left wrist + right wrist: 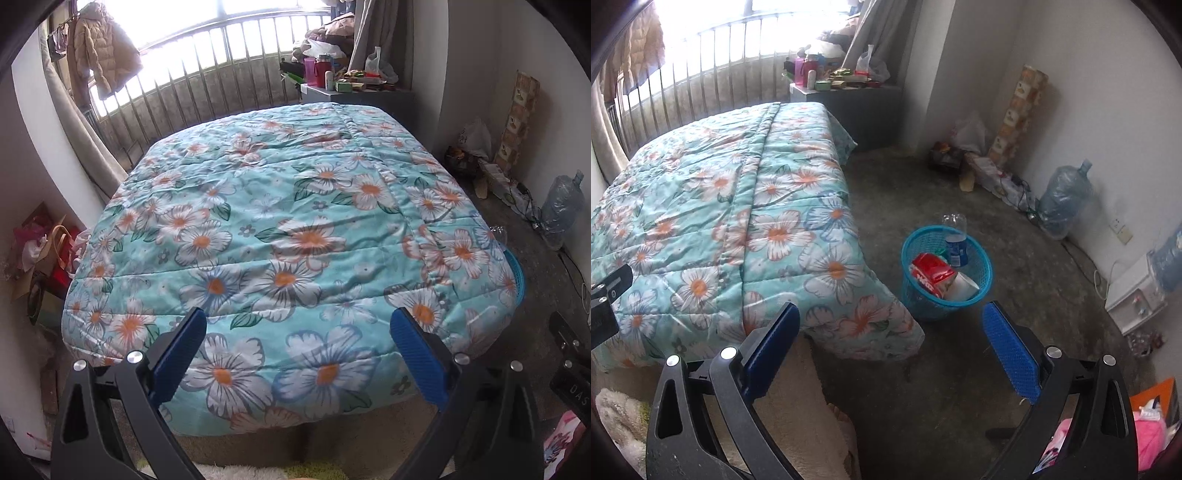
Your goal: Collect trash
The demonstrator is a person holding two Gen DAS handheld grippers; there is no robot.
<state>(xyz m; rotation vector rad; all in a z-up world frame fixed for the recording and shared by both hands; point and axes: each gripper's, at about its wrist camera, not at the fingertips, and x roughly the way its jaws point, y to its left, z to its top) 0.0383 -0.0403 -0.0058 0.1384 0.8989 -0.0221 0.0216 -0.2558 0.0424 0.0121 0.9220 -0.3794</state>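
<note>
The left gripper (297,325) is held wide apart over the flowered quilt (288,229), with nothing in it. The right gripper (890,319) is also spread apart and empty, above the grey floor (960,369). A blue trash basket (946,273) is seen just beside the bed corner. A red packet (931,273), white paper (964,286) and a plastic bottle (956,238) are held inside it.

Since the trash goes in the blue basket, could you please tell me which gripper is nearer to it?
The right gripper: the blue basket sits on the floor just ahead of it. The left gripper faces the bed, with only the basket's rim showing at its right edge.
</note>
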